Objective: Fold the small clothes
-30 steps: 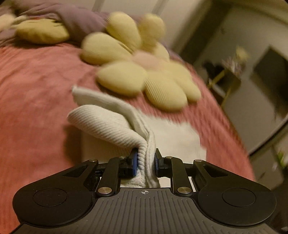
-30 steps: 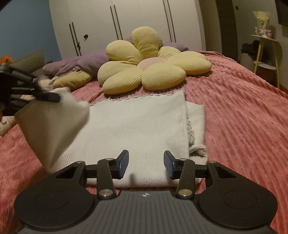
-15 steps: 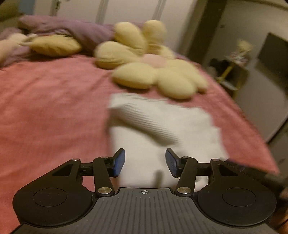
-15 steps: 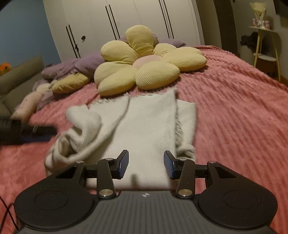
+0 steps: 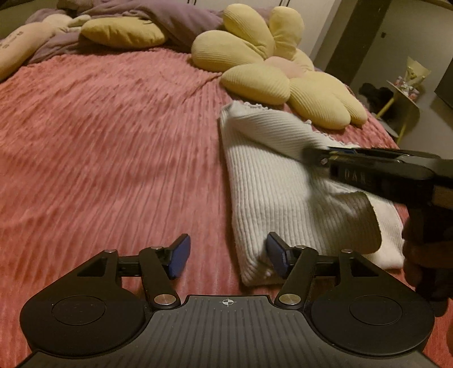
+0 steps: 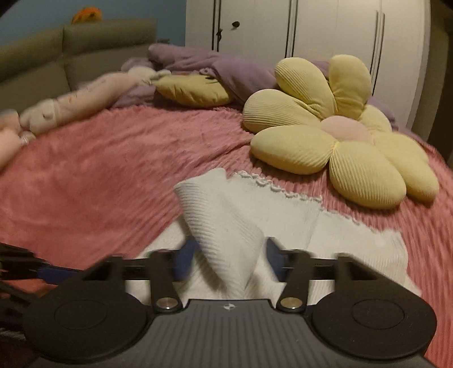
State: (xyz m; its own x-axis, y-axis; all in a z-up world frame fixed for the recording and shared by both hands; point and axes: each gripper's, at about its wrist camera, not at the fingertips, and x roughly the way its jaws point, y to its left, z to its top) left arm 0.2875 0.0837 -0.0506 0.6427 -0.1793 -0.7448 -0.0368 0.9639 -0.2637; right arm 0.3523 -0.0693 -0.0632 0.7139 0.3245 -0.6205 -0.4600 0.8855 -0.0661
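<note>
A white ribbed garment point(image 5: 269, 192) lies partly folded on the pink bedspread point(image 5: 113, 141), right of my left gripper point(image 5: 228, 256). That gripper's jaws are opening with nothing between them, and its right pad is close to the garment's near corner. In the left wrist view my right gripper point(image 5: 320, 154) reaches in from the right over the garment. In the right wrist view a raised fold of the garment point(image 6: 226, 226) stands between the fingers of the right gripper point(image 6: 229, 257). Its jaws are closing on that fold. The picture is blurred there.
A yellow flower-shaped pillow point(image 5: 283, 73) lies just beyond the garment, touching its far edge. Purple bedding point(image 5: 170, 19) and soft toys point(image 6: 70, 102) are piled at the head of the bed. A yellow side table point(image 5: 405, 90) stands off the bed's right side.
My left gripper let go of the sleeve, opened and drew back to the left. The sleeve dropped onto the garment. My right gripper swung left over it and closed around the fold.
</note>
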